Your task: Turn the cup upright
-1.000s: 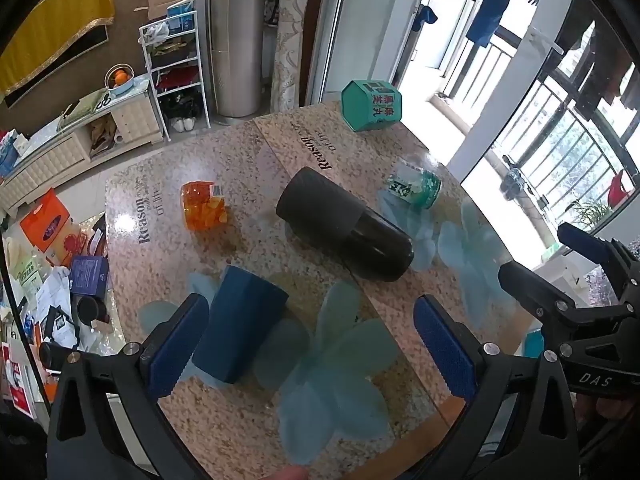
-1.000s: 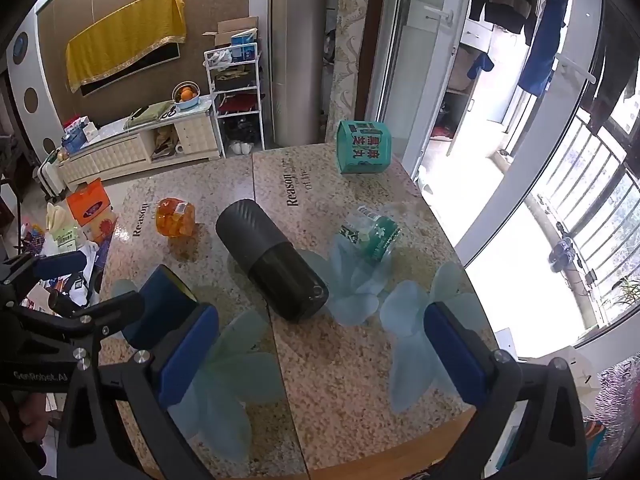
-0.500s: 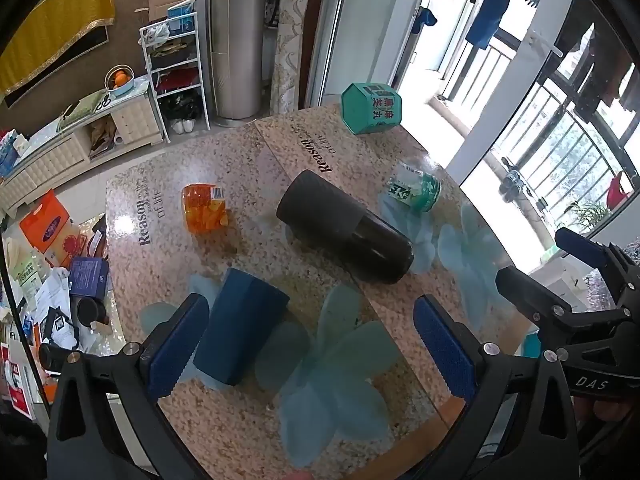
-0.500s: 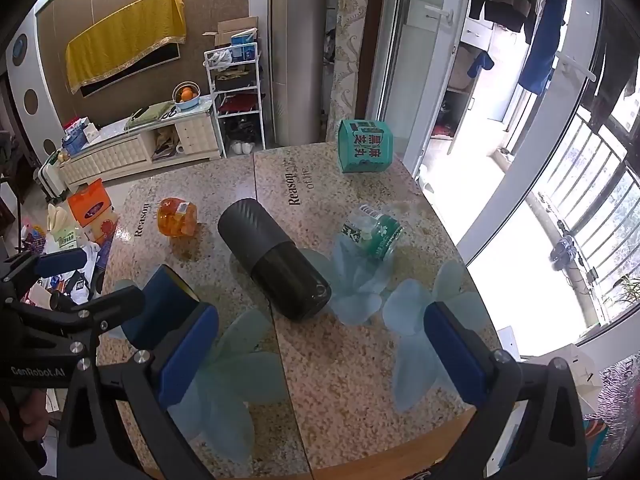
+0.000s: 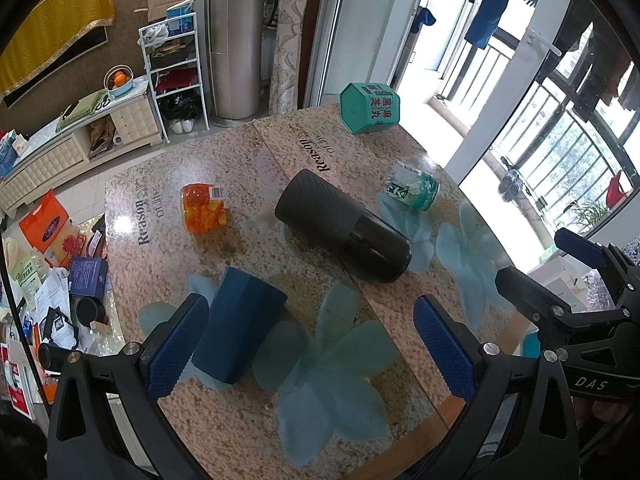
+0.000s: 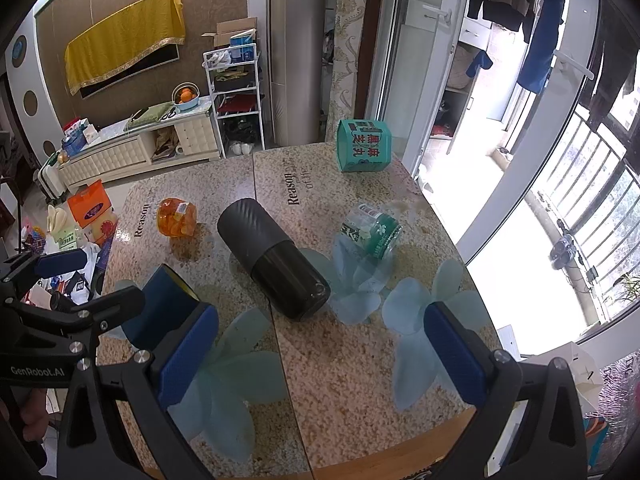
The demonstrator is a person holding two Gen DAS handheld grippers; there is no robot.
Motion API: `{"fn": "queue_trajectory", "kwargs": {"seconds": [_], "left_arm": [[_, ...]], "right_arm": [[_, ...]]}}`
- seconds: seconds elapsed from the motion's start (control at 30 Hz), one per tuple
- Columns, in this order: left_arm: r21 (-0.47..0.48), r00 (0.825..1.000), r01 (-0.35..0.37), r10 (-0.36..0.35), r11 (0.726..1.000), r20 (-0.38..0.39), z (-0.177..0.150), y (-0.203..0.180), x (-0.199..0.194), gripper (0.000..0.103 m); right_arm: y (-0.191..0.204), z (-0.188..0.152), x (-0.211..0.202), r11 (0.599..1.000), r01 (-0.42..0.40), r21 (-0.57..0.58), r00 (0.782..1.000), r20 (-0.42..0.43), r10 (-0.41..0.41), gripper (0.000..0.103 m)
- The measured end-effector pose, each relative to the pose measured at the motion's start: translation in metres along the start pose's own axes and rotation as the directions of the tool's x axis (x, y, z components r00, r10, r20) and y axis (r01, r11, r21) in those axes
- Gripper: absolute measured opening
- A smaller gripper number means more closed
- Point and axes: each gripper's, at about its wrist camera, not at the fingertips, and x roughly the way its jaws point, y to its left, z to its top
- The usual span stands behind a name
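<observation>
A black cylindrical cup (image 5: 344, 226) lies on its side in the middle of the granite table (image 5: 256, 160); it also shows in the right wrist view (image 6: 272, 256). My left gripper (image 5: 312, 344) is open, held above the near table edge, short of the cup. My right gripper (image 6: 320, 354) is open too, near the front edge, with the cup beyond and between its fingers. The right gripper (image 5: 560, 276) shows at the right of the left wrist view, and the left gripper (image 6: 76, 284) at the left of the right wrist view.
A dark blue cup (image 5: 236, 328) lies on its side next to my left gripper's left finger. An orange jar (image 5: 202, 208), a green bottle (image 5: 412, 192) and a teal box (image 5: 370, 108) lie farther back. The table's wooden front edge (image 6: 360, 466) is just below the grippers.
Almost nothing has moved. Both grippers stay open and drift only slightly over the near table edge. The cup lies as before.
</observation>
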Motion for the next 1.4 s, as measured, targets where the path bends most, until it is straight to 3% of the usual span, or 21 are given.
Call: {"fn": "queue_trajectory", "kwargs": {"seconds": [0.73, 1.07, 1.4], "left_arm": [[0.017, 1.000, 0.010, -0.010, 1.000, 0.008, 0.001, -0.006, -0.006, 0.103], [0.119, 0.998, -0.053, 0.047, 0.991, 0.053, 0.006, 0.010, -0.015, 0.103], [0.294, 0.999, -0.039, 0.046, 0.955, -0.016, 0.030, 0.054, -0.017, 0.103]], "right_arm": [[-0.001, -0.001, -0.002, 1.000, 0.000, -0.001, 1.000, -0.001, 0.000, 0.103], [0.003, -0.008, -0.002, 1.000, -0.002, 0.004, 1.000, -0.015, 0.002, 0.103], [0.014, -0.015, 0.003, 1.000, -0.010, 0.028, 0.998, -0.068, 0.011, 0.103]]}}
